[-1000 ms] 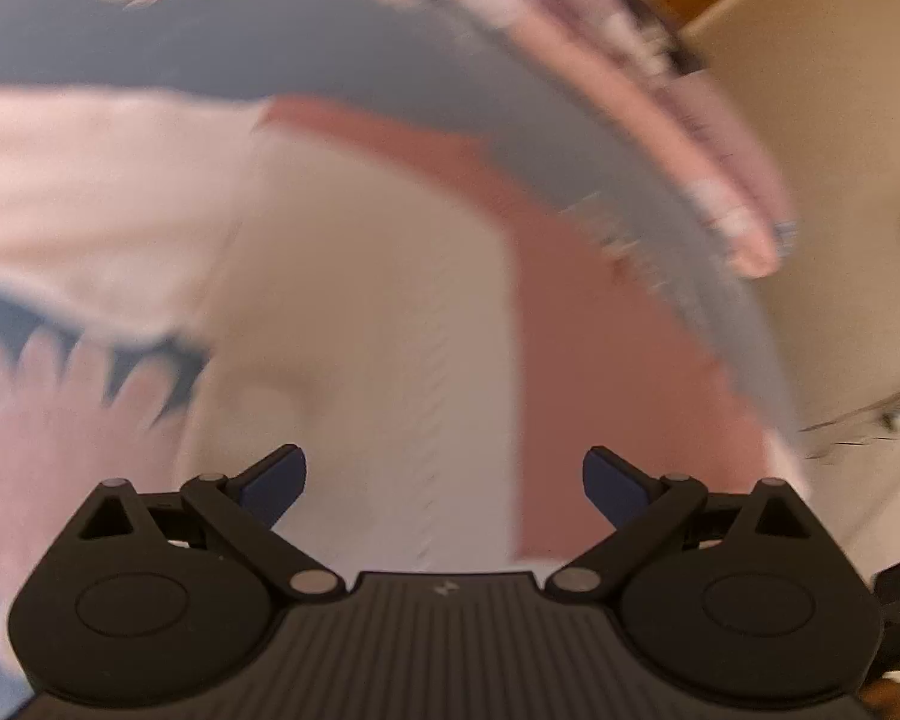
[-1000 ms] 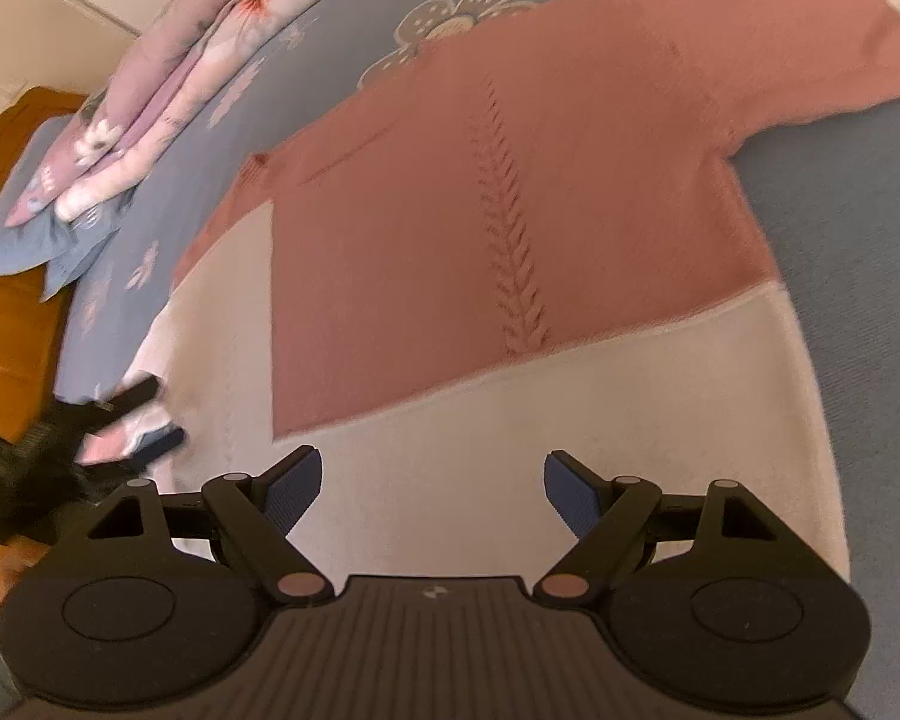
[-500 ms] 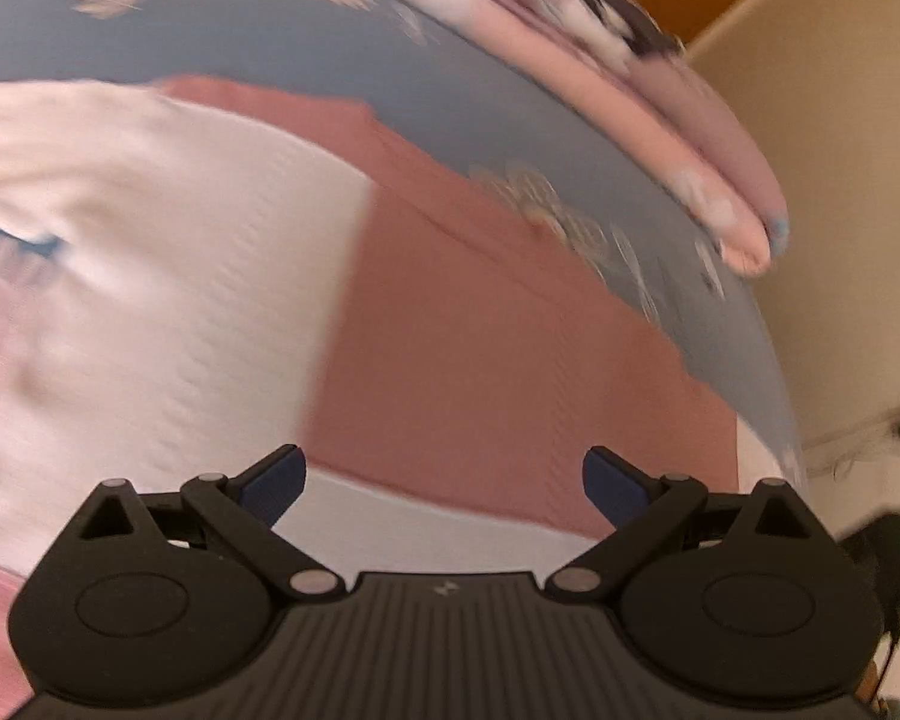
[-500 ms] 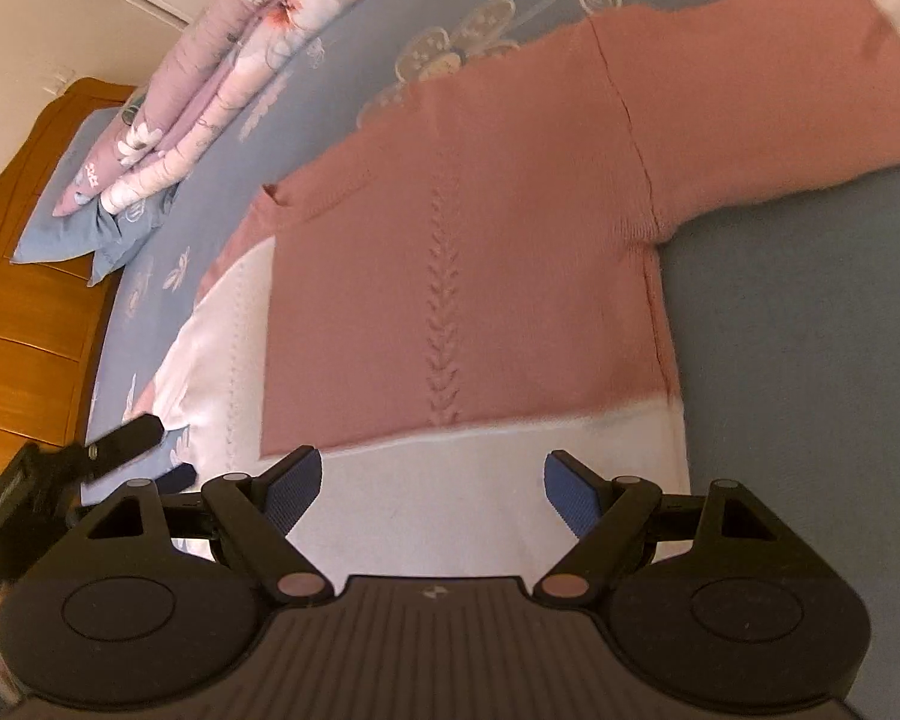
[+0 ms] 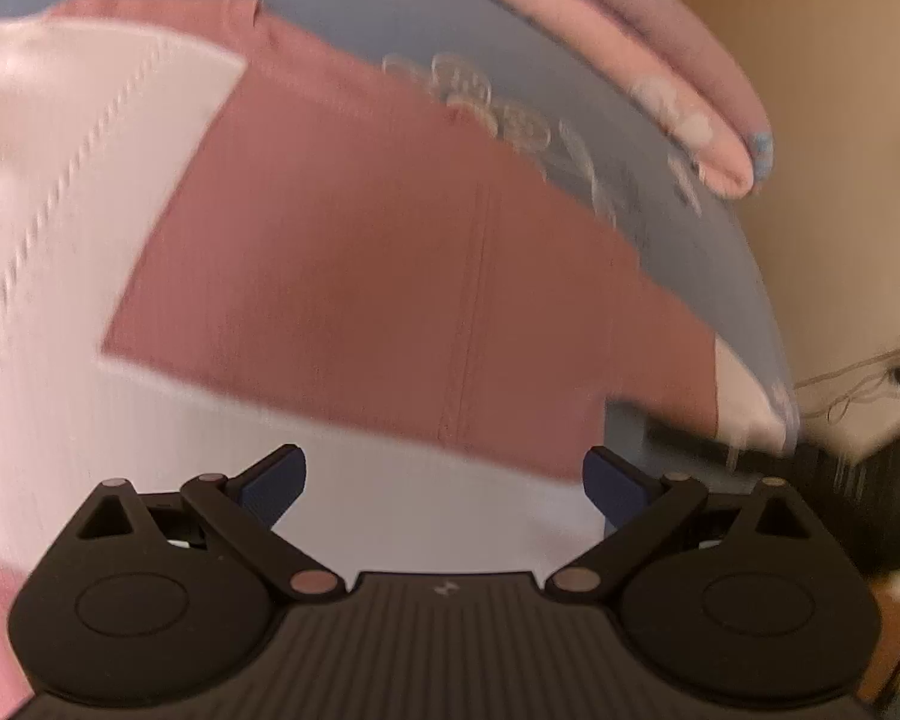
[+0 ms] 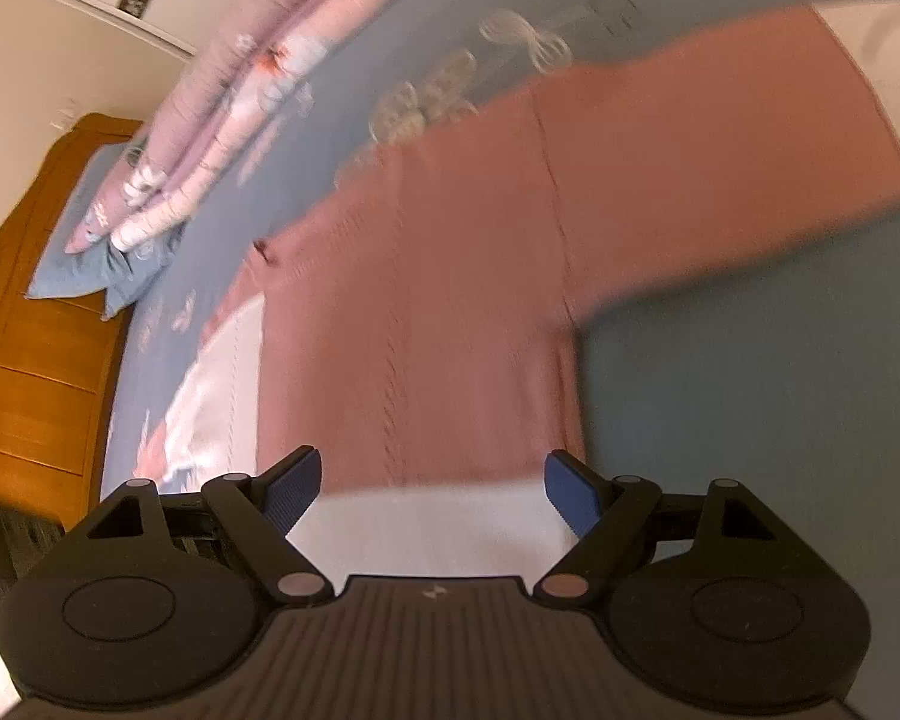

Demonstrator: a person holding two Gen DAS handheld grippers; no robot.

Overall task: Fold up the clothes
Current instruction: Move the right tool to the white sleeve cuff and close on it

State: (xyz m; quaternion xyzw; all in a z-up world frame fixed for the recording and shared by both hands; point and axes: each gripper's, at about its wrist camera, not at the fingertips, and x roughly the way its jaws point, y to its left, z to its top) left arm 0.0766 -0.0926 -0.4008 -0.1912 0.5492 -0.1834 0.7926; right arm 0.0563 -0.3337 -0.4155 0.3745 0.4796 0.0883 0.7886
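Both hand-held grippers spread wide, nothing between the pads: left hand-held gripper, right hand-held gripper. Pink-and-white sweater lies flat on the blue floral bed, hem nearest both grippers, one sleeve out sideways. Folded pink quilt farther back. Frames motion-blurred.

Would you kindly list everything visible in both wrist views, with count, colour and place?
pink and cream knitted sweater: one, dusty pink with cream hem and cuffs, spread flat on the bed.
blue floral bedsheet: one, grey-blue with pale flowers, under the sweater.
folded pink floral quilt: one, pink and lilac, along the bed's far edge.
blue pillow: one, light blue, by the headboard.
wooden headboard: one, orange-brown, left in the right wrist view.
left gripper: black with blue pads, jaws open over the cream hem.
right gripper: the same, jaws open over the hem.
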